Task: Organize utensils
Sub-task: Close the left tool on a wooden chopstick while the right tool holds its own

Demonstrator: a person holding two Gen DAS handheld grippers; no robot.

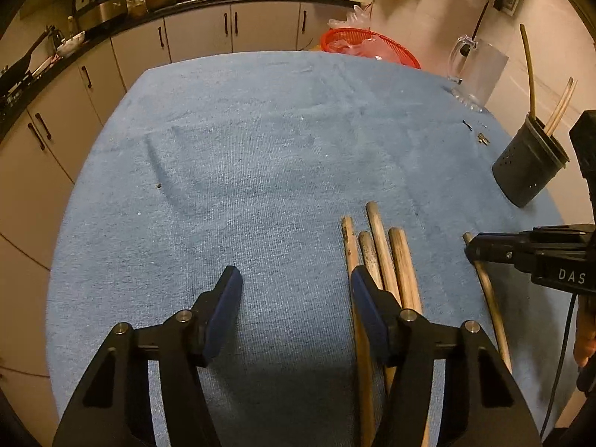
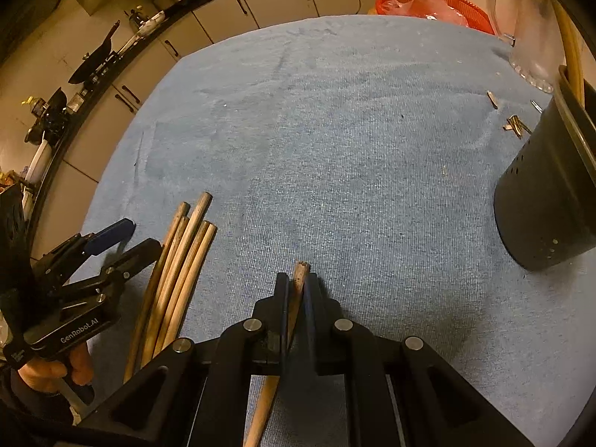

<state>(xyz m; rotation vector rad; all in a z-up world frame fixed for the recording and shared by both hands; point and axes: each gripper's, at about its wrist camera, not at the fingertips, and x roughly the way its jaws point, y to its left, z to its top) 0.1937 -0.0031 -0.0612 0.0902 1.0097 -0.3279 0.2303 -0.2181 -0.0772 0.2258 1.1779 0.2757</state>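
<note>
My right gripper (image 2: pixel 297 287) is clamped on one wooden stick (image 2: pixel 299 279) low over the blue-towelled bench (image 2: pixel 335 149), while my left gripper (image 1: pixel 294 283) stands half open, holding nothing, its right finger over the bundle of sticks (image 1: pixel 380 246) lying beside it.

Worn wooden chopsticks (image 1: pixel 383 257) lie bunched; two stand in the dark holder (image 1: pixel 529 164).
</note>
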